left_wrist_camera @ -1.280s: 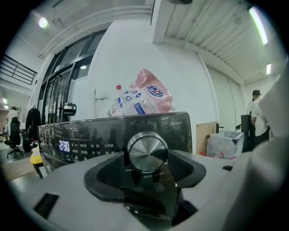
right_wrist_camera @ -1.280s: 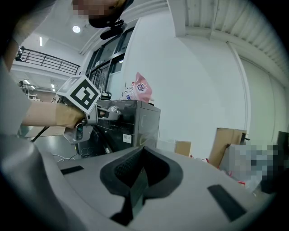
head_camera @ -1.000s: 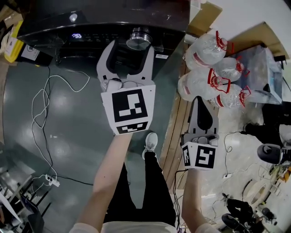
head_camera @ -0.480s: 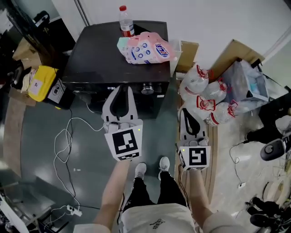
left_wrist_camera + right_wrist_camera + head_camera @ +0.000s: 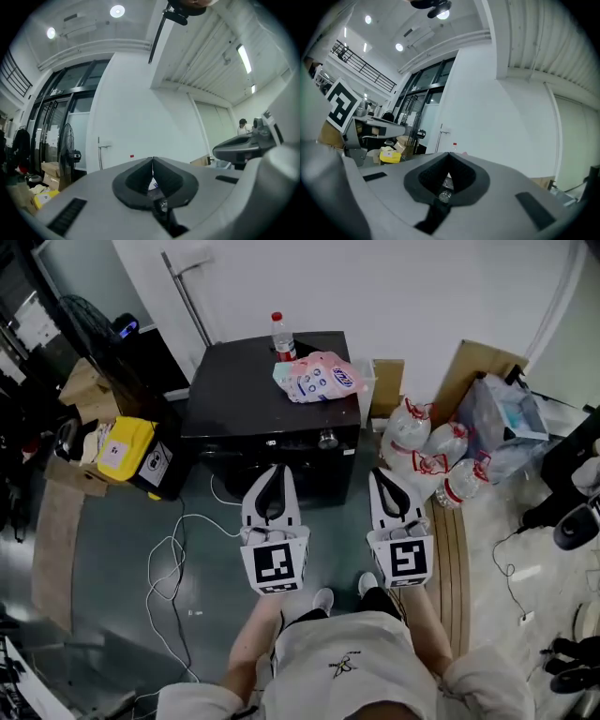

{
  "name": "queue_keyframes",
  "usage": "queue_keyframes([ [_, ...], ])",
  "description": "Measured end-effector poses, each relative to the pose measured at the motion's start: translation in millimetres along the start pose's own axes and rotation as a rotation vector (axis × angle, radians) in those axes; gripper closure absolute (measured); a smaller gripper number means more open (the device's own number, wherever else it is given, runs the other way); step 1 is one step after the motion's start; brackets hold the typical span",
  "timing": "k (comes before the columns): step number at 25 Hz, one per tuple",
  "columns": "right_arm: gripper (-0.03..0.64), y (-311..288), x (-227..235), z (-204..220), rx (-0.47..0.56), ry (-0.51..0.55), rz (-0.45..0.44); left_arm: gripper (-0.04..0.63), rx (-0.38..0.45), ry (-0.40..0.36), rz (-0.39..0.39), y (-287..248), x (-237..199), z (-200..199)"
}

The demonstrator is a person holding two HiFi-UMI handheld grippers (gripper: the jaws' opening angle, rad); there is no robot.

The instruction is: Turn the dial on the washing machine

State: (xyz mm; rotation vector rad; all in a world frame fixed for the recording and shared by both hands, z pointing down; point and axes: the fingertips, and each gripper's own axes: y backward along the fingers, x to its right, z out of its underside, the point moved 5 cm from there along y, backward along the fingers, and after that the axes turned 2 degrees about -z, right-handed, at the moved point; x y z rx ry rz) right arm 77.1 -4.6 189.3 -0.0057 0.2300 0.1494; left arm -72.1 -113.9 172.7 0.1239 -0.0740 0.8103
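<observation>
The black washing machine (image 5: pixel 253 399) stands against the white wall, and its silver dial (image 5: pixel 326 439) is at the right of the front panel. My left gripper (image 5: pixel 273 469) hangs in front of the machine, short of the panel and left of the dial. Its jaws have just been closing and now meet with nothing between them (image 5: pixel 153 162). My right gripper (image 5: pixel 386 473) is beside it, just past the machine's right edge, also shut and empty (image 5: pixel 450 155). Both point level toward the wall. Neither touches the dial.
A water bottle (image 5: pixel 279 335) and a pink packet (image 5: pixel 320 377) lie on the machine's top. Large water jugs (image 5: pixel 424 454) and cardboard stand to its right, with a yellow box (image 5: pixel 125 453) and a fan (image 5: pixel 89 321) to its left. A white cable (image 5: pixel 176 554) trails over the floor.
Both grippers have pulled back from the machine's front and risen. The left jaws, open wide near the dial a second ago, have shut. The machine now looks smaller and farther away.
</observation>
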Motion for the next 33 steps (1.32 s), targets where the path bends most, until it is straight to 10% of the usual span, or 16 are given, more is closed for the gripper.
queue_keyframes([
  [33, 0.614, 19.9, -58.5, -15.8, 0.051, -0.019, 0.07, 0.592, 0.028, 0.053, -0.013, 47.5, -47.0, -7.0],
])
